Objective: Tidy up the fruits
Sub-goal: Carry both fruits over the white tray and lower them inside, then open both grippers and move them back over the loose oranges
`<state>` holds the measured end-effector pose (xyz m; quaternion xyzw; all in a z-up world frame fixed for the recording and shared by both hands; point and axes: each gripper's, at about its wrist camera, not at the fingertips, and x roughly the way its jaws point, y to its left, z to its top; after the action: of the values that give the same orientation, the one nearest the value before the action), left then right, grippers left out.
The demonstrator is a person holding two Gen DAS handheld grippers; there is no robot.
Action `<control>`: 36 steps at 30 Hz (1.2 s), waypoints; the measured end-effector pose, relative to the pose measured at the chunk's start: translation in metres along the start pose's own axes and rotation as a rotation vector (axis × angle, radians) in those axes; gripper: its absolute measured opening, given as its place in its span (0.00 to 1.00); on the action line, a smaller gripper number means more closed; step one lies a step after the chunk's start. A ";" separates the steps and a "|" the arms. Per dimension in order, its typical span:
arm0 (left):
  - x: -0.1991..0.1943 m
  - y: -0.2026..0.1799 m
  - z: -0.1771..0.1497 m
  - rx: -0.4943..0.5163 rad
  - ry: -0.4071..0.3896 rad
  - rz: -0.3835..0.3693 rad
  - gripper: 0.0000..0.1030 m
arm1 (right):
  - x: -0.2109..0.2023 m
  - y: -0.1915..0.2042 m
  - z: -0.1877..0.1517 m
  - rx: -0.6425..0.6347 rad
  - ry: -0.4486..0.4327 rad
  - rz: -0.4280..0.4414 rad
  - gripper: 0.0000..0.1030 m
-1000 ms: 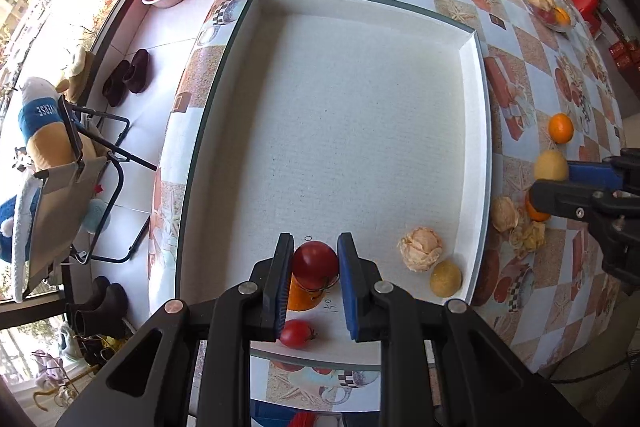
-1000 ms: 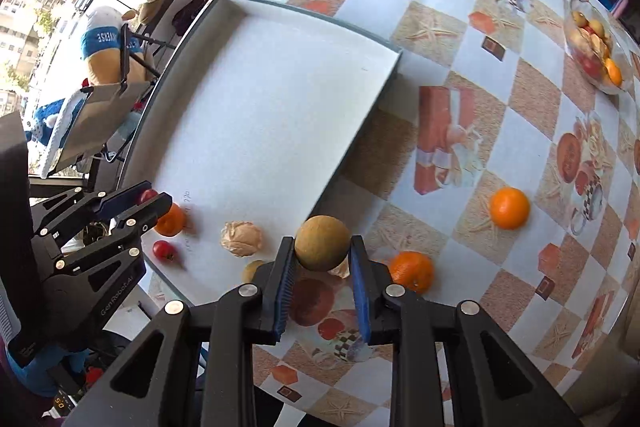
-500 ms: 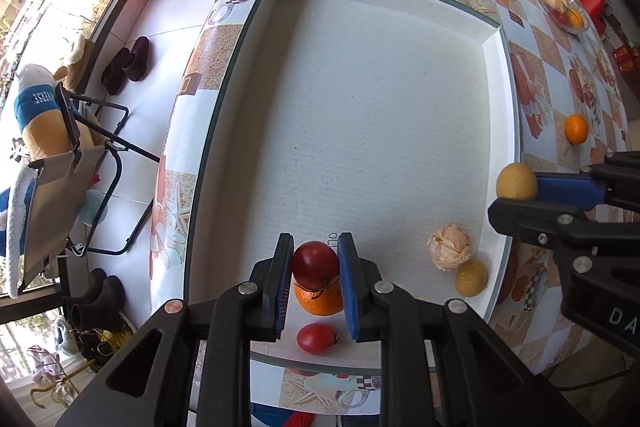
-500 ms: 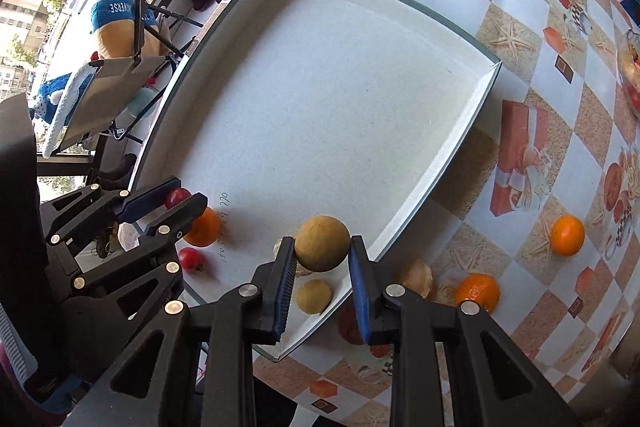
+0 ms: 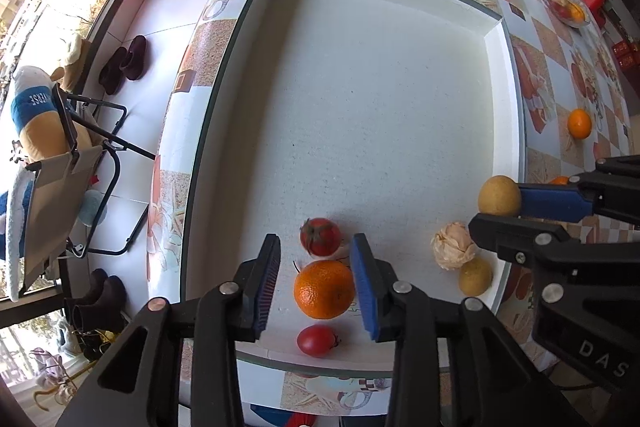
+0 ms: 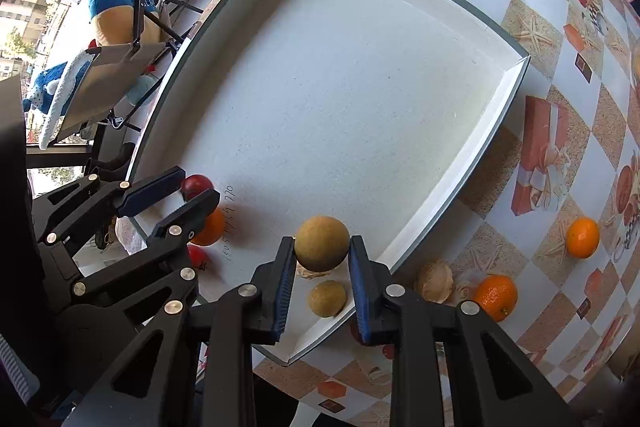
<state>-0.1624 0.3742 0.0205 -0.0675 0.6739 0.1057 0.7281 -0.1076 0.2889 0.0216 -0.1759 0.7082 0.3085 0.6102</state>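
Right now the right gripper [image 6: 322, 257] clamped a firm round fruit [image 6: 322, 242] across its middle, likely roll-prone; the left gripper [image 5: 316, 281], jaws just opened, stood apart around a soft tomato [image 5: 320, 237].

A matt, finely grained white tray [image 5: 505, 115] is seen on a glossy printed tablecloth [image 6: 536, 75]; smooth shiny skin is noted on the tomato [image 5: 321, 237], dimpled peel on the orange [image 5: 324, 289], and black plastic on the gripper fingers [image 5: 260, 283].
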 end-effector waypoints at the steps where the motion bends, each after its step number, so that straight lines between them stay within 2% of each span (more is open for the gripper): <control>1: -0.002 -0.001 -0.001 0.001 -0.010 0.008 0.64 | 0.000 0.000 0.000 0.001 0.000 0.003 0.27; 3: -0.007 -0.002 -0.003 0.001 -0.034 0.026 0.75 | -0.003 -0.001 -0.001 0.005 -0.005 0.011 0.27; 6: -0.010 -0.002 -0.004 -0.001 -0.036 0.032 0.77 | -0.004 0.000 -0.001 0.001 -0.006 0.004 0.28; 9: -0.008 -0.001 -0.006 -0.004 -0.024 0.066 0.78 | -0.007 -0.001 -0.003 0.006 -0.019 0.000 0.72; 10: -0.008 -0.001 -0.007 -0.009 -0.022 0.065 0.78 | -0.011 -0.001 -0.003 0.013 -0.033 0.006 0.76; 12: -0.008 0.001 -0.010 -0.020 -0.014 0.045 0.78 | -0.014 -0.001 -0.003 0.018 -0.041 0.019 0.76; 13: -0.007 0.002 -0.011 -0.023 -0.009 0.035 0.78 | -0.015 0.000 -0.003 0.017 -0.044 0.009 0.81; 15: -0.008 0.002 -0.014 -0.020 -0.007 0.034 0.78 | -0.018 -0.002 -0.003 0.022 -0.059 -0.024 1.00; 19: -0.011 -0.004 -0.017 0.002 -0.013 0.049 0.78 | -0.027 -0.017 -0.006 0.071 -0.099 -0.083 1.00; 27: -0.019 -0.019 -0.011 0.037 -0.028 0.061 0.78 | -0.034 -0.084 -0.022 0.248 -0.078 -0.113 1.00; 32: -0.024 -0.024 -0.010 0.048 -0.039 0.055 0.78 | -0.035 -0.133 -0.049 0.381 -0.059 -0.131 1.00; 36: -0.025 -0.043 -0.014 0.117 -0.030 0.033 0.78 | -0.026 -0.164 -0.076 0.486 -0.025 -0.134 1.00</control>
<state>-0.1673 0.3276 0.0421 -0.0121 0.6689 0.0794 0.7390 -0.0574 0.1129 0.0153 -0.0669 0.7406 0.0901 0.6625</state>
